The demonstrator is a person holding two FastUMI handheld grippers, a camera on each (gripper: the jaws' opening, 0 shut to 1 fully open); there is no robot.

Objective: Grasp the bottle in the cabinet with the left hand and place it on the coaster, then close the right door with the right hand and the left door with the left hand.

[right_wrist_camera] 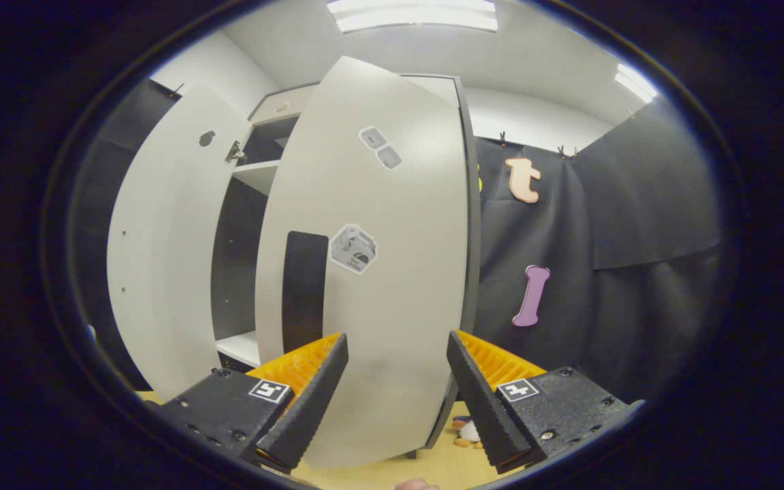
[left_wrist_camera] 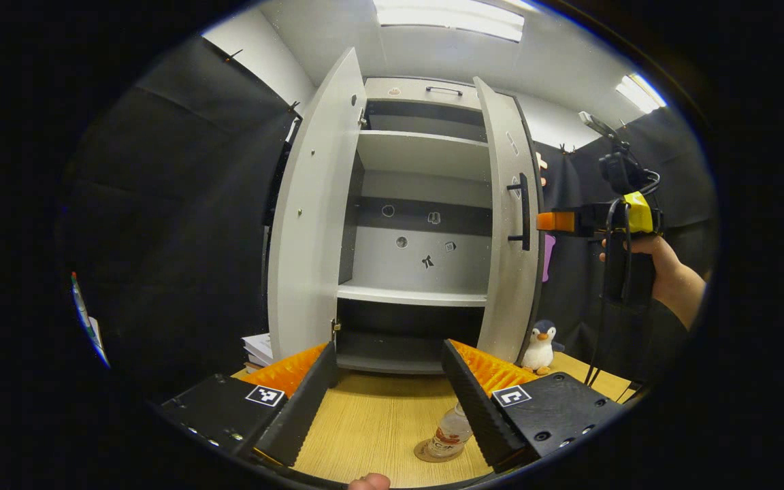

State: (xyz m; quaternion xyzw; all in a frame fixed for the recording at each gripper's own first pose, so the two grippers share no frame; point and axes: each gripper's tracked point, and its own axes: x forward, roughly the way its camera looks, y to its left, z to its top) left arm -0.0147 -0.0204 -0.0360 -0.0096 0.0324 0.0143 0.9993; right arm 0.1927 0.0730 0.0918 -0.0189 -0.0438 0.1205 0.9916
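The bottle (left_wrist_camera: 451, 433) stands upright on the coaster (left_wrist_camera: 436, 453) on the wooden table (left_wrist_camera: 378, 422), in front of the cabinet (left_wrist_camera: 419, 224), so the 1st part of the task looks done. What is left, as I judge it: both doors, since the right door (right_wrist_camera: 371, 272) and the left door (left_wrist_camera: 314, 224) are open. The left gripper (left_wrist_camera: 386, 401) is held low over the table, pointing at the cabinet, jaws apart w/ nothing between them; the bottle is just beside its right finger, and I cannot tell if they touch. In the left gripper view the right gripper (left_wrist_camera: 555, 221) is raised by a hand (left_wrist_camera: 664, 262) to about the height of the door handle (left_wrist_camera: 523, 211), its tip just beside the door edge. In the right gripper view this gripper (right_wrist_camera: 395, 395) faces the outer side of the right door very close, jaws apart, empty. So probably the right-door step is in hand now.
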